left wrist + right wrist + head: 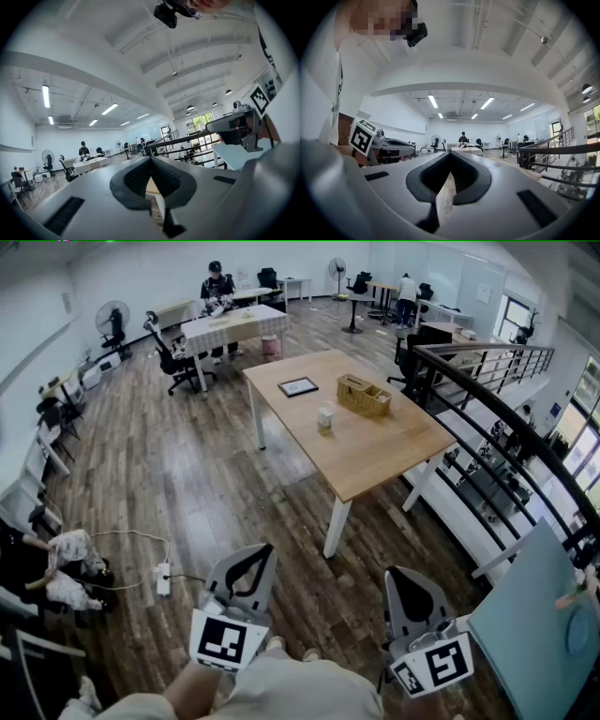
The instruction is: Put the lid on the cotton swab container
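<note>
While the head view is showing the cotton swab container (pixel 325 416) standing upright on the wooden worktop (pixel 375 451), well ahead of both sets of jaws, the gripper views are catching only a sliver of that worktop past their tips. The left gripper (pixel 251 563) and right gripper (pixel 410 589) are hanging low at the person's waist, side by side, pointing forward, each with its jaws pressed together on nothing.

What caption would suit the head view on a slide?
Shut and empty, left gripper and right gripper hang low over the floor, far from the table bearing a small white container, basket and tablet.
</note>
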`<state>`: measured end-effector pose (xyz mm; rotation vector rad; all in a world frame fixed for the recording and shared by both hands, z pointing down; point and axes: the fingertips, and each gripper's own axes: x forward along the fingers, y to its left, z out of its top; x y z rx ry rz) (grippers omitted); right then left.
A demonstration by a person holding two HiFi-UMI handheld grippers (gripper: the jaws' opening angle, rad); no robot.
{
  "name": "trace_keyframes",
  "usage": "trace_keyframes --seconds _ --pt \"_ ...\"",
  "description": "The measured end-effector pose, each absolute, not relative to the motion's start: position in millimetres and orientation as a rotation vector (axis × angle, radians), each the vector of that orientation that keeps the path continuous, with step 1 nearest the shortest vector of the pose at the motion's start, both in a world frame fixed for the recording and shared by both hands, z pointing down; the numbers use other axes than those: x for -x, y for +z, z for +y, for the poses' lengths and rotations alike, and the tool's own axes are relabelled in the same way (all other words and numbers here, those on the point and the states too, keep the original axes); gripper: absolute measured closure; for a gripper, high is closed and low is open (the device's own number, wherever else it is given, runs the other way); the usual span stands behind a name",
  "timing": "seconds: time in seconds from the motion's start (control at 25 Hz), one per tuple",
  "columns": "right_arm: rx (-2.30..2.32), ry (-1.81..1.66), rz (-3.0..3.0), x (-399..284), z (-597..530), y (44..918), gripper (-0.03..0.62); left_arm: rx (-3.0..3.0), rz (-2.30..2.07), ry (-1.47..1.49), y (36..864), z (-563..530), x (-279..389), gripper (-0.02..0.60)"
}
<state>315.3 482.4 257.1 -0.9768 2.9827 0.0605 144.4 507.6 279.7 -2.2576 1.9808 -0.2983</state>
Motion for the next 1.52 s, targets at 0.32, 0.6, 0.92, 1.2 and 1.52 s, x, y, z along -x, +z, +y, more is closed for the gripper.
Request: trace_keyframes --seconds 0.32,0.6,0.92,1.2,1.52 --pt "0.943 0.027 2.974 -322 477 258 0.568 2.272 1.973 -0.305 277 500 -155 0.56" --pt "0.899 -0.013 3.011 -324 476 272 0.568 2.289 1.974 -0.33 288 497 -166 0.56" --pt "0.862 -0.056 3.069 -321 465 290 0.568 2.276 2.02 -0.358 297 494 -162 0.56" --pt "0.831 -0.112 3.092 -296 425 308 0.568 2.269 2.056 -0.332 310 462 -137 0.56" --pt "0.853 -0.152 3.128 -253 347 324 0.568 2.278 2.081 -0.324 320 387 -91 0.56"
